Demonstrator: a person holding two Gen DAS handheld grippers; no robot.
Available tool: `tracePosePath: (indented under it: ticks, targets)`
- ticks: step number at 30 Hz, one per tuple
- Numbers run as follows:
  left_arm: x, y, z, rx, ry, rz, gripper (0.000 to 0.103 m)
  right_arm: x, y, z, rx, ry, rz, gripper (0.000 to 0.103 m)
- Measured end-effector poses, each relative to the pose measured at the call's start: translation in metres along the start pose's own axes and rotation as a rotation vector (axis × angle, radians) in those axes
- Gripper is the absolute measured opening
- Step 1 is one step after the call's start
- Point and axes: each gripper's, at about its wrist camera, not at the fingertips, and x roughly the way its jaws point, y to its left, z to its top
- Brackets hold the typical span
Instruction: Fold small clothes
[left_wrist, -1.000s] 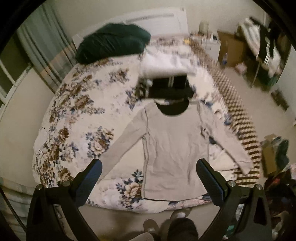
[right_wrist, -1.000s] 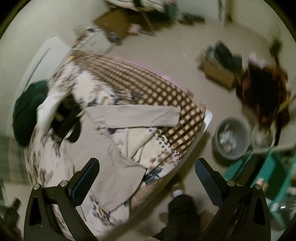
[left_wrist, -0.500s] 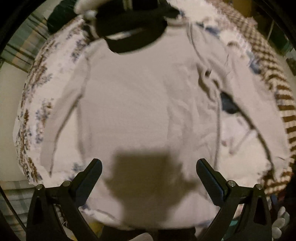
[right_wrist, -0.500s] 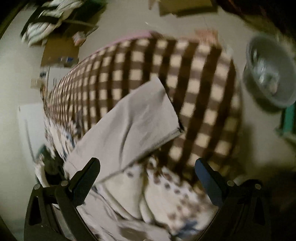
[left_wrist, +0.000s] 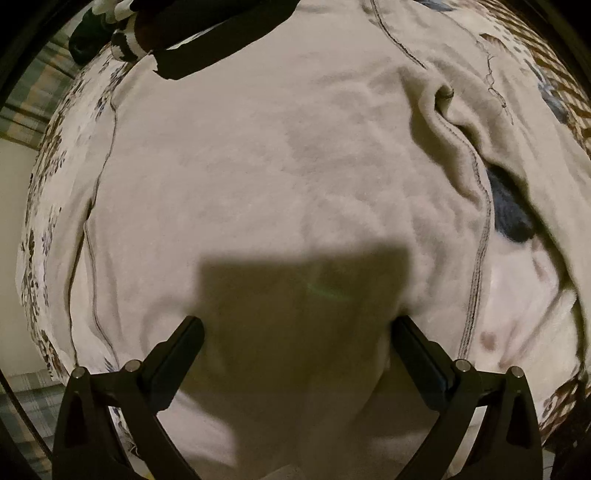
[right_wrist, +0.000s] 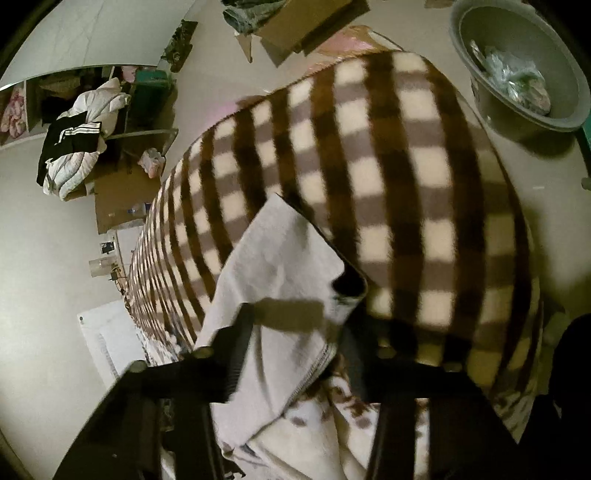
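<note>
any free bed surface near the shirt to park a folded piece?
Checked blanket beyond the sleeve cuff is bare. Floral bedspread strip left of the beige shirt is narrow. Crowded by the collar: dark garments.

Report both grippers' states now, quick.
Left gripper: open, empty, jaws wide over the beige long-sleeved shirt.
Right gripper: closing around the shirt's sleeve cuff; firm grip not yet evident.

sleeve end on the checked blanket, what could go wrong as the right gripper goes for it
The right gripper is closing astride the sleeve end, so it may also pinch the checked blanket beneath and drag it along. The left gripper stands open over the shirt; a shallow bite there could slip, or catch the floral bedspread.
</note>
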Motion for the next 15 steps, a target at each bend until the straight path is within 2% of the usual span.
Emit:
tracePosePath:
  ticks: [1,4,6,10,15]
  targets:
    - [0.0,0.0,-0.001,0.0,-0.001,-0.003,0.103,-0.002,0.008,-0.001,-0.012,-0.013,-0.016,0.011]
    - [-0.005,0.005,-0.004,-0.007,0.001,-0.016,0.103,-0.014,0.029,0.003,-0.065,-0.064,-0.054,0.004]
    - [-0.008,0.012,-0.003,-0.016,-0.005,-0.027,0.103,-0.027,0.041,0.006,-0.106,-0.083,-0.064,0.004]
    - [-0.017,0.018,-0.005,-0.04,-0.021,-0.051,0.103,-0.051,0.092,0.004,-0.243,-0.121,-0.066,0.004]
    - [-0.029,0.033,-0.005,-0.092,-0.031,-0.084,0.103,-0.071,0.163,-0.022,-0.451,-0.127,-0.048,0.004]
